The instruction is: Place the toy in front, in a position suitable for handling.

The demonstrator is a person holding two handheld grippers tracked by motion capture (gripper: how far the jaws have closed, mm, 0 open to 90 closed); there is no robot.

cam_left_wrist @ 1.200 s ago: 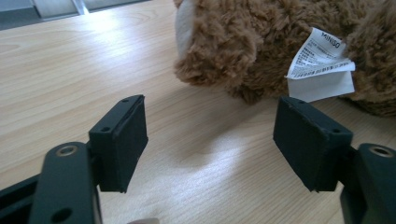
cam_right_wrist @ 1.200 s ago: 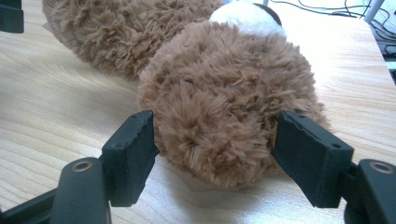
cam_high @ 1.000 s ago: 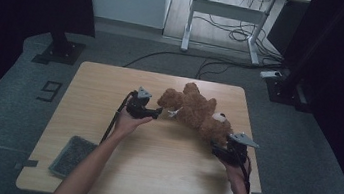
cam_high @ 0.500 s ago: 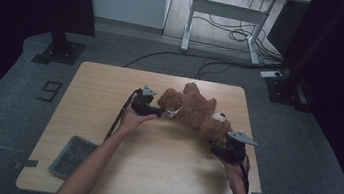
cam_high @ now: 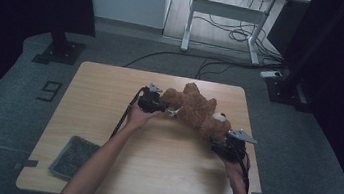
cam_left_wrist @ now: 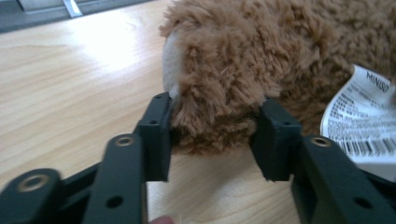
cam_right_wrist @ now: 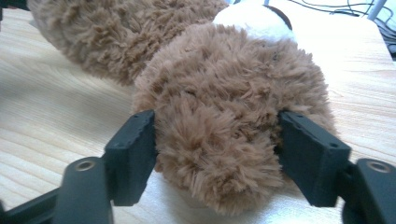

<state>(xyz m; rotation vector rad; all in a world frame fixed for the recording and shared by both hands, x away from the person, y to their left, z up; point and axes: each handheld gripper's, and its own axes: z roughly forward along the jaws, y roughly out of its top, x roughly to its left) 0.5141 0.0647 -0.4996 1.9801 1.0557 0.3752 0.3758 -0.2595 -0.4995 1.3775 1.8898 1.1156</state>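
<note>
Two grippers: both on one bear, one at each end
bear (cam_high: 197, 111): brown plush, lies slantwise on table (cam_high: 110, 94), right of centre toward far edge; head with white muzzle at near-right end
left gripper (cam_high: 155, 104): at bear's far-left end, held in left hand (cam_high: 138, 118); cable trails back along forearm
left jaws: clamped on a plush limb, one jaw on each side, fur bulging between them, seen in left gripper view (cam_left_wrist: 215, 135)
limb: rests on table; pale patch on its left side
tag (cam_left_wrist: 364, 121): white, printed, barcode on it; hangs off bear just right of left gripper's right jaw
right gripper (cam_high: 226, 145): at bear's near-right end, grey plate on top, right hand (cam_high: 236, 168) behind it
right jaws: closed on a rounded plush part by the head, fur pressed between both jaws, seen in right gripper view (cam_right_wrist: 217, 154)
mat (cam_high: 70, 155): dark grey, near-left corner of table, well apart from bear
floor: grey; desk legs and cables behind table
</note>
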